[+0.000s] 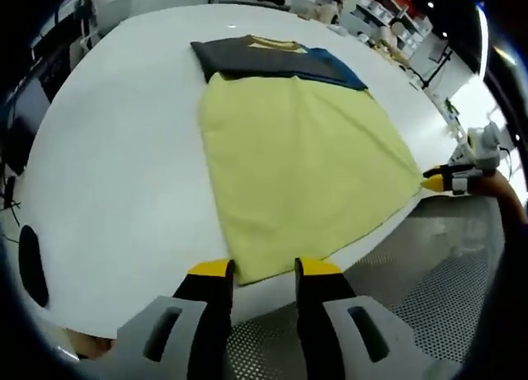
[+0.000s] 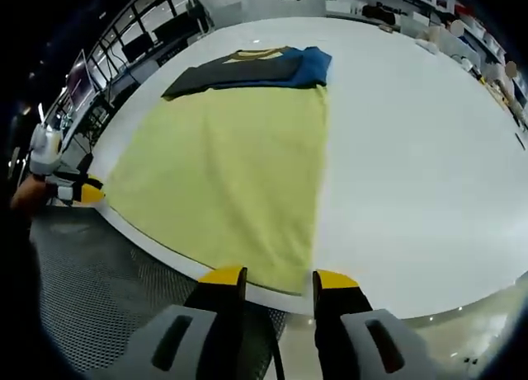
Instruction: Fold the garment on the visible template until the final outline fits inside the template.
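Observation:
A yellow garment lies flat on the white table, with a dark grey and blue part at its far end. My left gripper stands open at the table's near edge, and one near corner of the yellow cloth lies between its jaws. The right gripper sits at the other near corner. In the right gripper view the same garment spreads ahead. My right gripper is open with the hem corner between its jaws. The left gripper rests at the cloth's left corner.
Perforated metal flooring runs below the table's near edge. Shelves and desks stand beyond the far side. A hand holds the right gripper. White tabletop lies bare on both sides of the garment.

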A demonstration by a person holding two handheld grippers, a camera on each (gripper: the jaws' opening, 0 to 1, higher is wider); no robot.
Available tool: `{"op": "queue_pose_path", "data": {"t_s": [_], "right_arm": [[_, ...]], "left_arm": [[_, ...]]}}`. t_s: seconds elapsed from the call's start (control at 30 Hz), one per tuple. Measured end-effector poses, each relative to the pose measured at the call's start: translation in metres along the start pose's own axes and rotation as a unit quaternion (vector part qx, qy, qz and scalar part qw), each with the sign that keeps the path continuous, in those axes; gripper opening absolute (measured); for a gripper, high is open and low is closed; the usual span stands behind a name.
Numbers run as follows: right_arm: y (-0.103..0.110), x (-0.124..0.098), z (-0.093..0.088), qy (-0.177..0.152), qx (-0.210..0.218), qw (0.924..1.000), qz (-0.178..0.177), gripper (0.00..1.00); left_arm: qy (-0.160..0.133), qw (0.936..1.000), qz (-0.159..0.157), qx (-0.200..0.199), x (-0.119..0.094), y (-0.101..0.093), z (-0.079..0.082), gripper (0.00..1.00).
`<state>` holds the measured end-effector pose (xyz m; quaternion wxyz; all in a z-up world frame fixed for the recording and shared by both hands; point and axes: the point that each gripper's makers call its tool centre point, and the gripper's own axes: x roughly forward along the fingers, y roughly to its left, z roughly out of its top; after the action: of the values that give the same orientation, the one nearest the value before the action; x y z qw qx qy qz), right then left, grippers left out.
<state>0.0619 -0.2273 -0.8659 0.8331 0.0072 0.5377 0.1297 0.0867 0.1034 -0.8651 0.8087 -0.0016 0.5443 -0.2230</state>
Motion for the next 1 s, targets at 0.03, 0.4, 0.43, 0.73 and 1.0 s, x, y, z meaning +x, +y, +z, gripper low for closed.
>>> {"op": "queue_pose_path", "data": {"t_s": [0.03, 0.4, 0.43, 0.73, 1.0], "right_arm": [[0.000, 0.000, 0.000, 0.000, 0.002, 1.0000, 0.001, 0.29], [-0.002, 0.001, -0.001, 0.000, 0.010, 0.9999, 0.005, 0.25], [-0.004, 0.001, -0.001, 0.000, 0.009, 1.0000, 0.003, 0.24], [-0.002, 0.004, 0.000, 0.010, -0.031, 0.9995, 0.001, 0.14], [-0.004, 0.007, 0.002, 0.012, -0.071, 0.9974, -0.003, 0.00]], "left_arm": [[0.001, 0.9997, 0.017, 0.019, 0.001, 0.005, 0.000, 0.19], [-0.011, 0.9997, 0.020, -0.006, 0.004, 0.014, 0.008, 0.06], [-0.012, 0.9997, 0.020, -0.005, 0.004, 0.013, 0.008, 0.04], [0.002, 0.9999, 0.014, 0.004, 0.008, 0.009, 0.008, 0.00], [0.005, 0.9999, 0.011, 0.008, 0.006, 0.007, 0.007, 0.00]]}}
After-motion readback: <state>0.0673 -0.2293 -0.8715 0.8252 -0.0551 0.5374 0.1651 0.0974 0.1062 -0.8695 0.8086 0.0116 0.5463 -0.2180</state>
